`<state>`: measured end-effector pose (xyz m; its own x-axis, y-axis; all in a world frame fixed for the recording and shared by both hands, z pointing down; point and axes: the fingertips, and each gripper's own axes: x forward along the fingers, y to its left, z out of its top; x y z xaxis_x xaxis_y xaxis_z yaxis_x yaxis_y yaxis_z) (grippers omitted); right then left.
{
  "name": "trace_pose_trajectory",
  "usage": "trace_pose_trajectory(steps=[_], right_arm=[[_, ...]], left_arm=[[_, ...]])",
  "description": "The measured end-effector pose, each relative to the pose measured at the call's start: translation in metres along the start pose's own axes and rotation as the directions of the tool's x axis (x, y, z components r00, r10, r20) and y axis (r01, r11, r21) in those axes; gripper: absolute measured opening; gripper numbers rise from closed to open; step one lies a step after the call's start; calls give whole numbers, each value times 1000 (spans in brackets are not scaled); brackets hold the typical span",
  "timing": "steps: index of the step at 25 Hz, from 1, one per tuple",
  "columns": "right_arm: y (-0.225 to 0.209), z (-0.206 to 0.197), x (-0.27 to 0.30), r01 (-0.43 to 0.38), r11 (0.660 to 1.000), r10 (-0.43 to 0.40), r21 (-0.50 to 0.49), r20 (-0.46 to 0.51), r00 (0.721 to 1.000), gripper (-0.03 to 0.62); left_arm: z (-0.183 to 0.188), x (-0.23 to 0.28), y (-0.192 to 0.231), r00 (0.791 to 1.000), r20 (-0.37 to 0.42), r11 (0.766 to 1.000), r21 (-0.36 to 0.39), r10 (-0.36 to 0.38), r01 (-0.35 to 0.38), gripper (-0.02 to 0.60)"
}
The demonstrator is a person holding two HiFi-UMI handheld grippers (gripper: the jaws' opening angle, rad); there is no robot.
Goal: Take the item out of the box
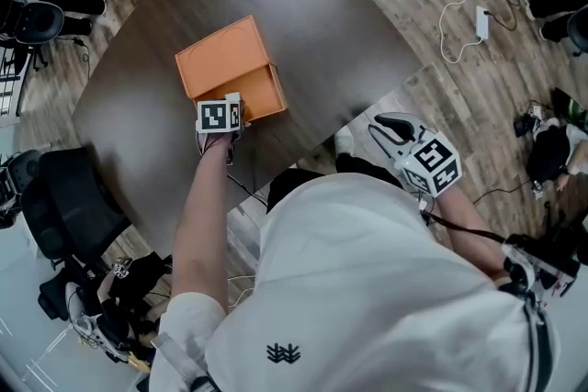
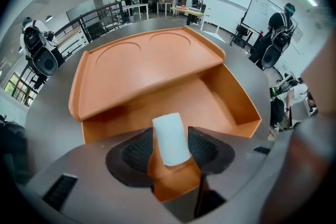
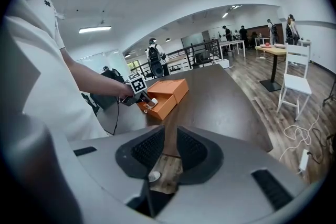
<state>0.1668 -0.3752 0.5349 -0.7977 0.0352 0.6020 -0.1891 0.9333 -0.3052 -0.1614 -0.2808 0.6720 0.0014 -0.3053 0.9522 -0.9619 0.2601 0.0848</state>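
Note:
An orange box (image 1: pixel 230 60) lies on the dark round table (image 1: pixel 322 32), its lid folded back flat behind the open tray. My left gripper (image 1: pixel 235 104) is at the tray's near wall. In the left gripper view a small white item (image 2: pixel 170 136) stands between the pads (image 2: pixel 137 153) above that wall, and the left gripper (image 2: pixel 170 148) is open wide around it. The right gripper view shows the box (image 3: pixel 170 92) and the white item (image 3: pixel 152 104) at the left gripper's tip. My right gripper (image 1: pixel 384 120) hangs off the table's near right edge, jaws a little apart and empty (image 3: pixel 168 147).
A white cable and power strip (image 1: pixel 480 21) lie on the wooden floor at the far right. A black chair (image 1: pixel 73 197) stands at the table's left. A white chair (image 3: pixel 296 81) and standing people with backpacks are farther off in the room.

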Motion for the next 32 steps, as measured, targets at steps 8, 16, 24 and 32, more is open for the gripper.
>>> trace_pose_trajectory(steps=[8,16,24,32], right_arm=[[-5,0,2,-2,1000,2,-2,-1,1000,66],[-16,-10,12,-15,1000,15,8,-19,1000,63],[-13,-14,29,-48,999,48,1,-46,998,61],[15,-12,49,-79,997,77,-24,-67,995,55]], left_arm=[[-8,8,5,999,-34,1000,1,19,-19,204],[-5,13,3,999,-12,999,16,42,-41,183],[9,-5,0,997,82,999,-33,9,-6,179],[12,-50,-6,974,220,996,-59,-52,66,178]])
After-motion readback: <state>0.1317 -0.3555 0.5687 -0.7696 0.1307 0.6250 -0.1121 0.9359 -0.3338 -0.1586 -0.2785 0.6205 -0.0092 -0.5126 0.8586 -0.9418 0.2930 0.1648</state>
